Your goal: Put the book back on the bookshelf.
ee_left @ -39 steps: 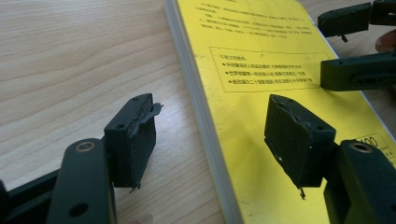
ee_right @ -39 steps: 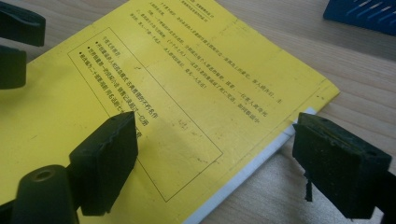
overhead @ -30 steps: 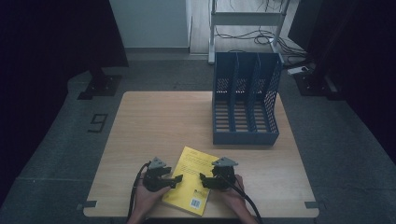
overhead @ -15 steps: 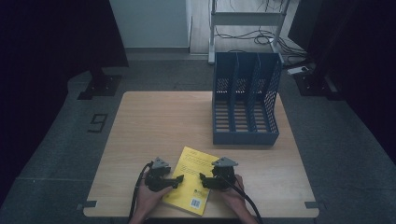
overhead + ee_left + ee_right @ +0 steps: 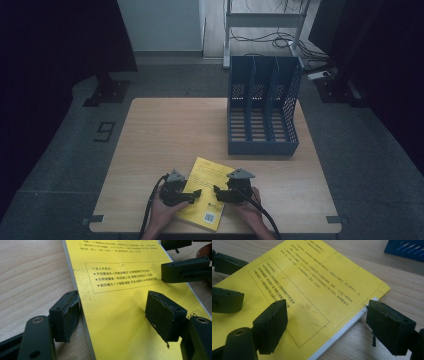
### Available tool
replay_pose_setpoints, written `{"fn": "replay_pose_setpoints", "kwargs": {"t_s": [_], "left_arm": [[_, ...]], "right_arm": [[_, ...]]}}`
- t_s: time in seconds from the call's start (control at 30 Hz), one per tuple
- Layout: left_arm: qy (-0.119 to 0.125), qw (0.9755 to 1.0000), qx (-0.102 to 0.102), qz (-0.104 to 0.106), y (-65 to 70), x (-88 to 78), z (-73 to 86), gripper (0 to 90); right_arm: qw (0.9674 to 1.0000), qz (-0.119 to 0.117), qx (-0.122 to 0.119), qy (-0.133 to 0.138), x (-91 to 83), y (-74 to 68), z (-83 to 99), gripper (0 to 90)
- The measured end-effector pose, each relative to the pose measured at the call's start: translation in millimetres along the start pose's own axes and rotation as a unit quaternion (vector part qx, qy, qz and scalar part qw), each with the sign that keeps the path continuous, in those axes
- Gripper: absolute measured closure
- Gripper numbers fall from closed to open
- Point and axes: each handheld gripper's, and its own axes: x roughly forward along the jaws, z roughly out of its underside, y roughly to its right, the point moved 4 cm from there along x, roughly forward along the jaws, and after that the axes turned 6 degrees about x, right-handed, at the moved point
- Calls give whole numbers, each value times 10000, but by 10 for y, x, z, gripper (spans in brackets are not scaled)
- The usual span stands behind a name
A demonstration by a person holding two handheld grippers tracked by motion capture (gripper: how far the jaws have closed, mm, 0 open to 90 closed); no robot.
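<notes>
Wooden worktop carries a flat yellow book; left claw and right claw both gape, straddling its opposite edges, ungripped

Two black handheld tools with matte jaw pads, grey three-cornered top plates, trailing black cables

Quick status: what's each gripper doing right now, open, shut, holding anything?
Left gripper: open, jaws just widened, straddling the yellow book's edge, not clamped.
Right gripper: open, astride the book's other edge, holding nothing.
</notes>
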Motion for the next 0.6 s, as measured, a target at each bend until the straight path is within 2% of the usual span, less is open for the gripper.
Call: {"fn": "replay_pose_setpoints", "kwargs": {"t_s": [0.6], "left_arm": [[17, 9996, -87, -279, 51, -4, -22, 302]], "right_arm": [[9999, 89, 7, 92, 1, -23, 12, 176]]}}
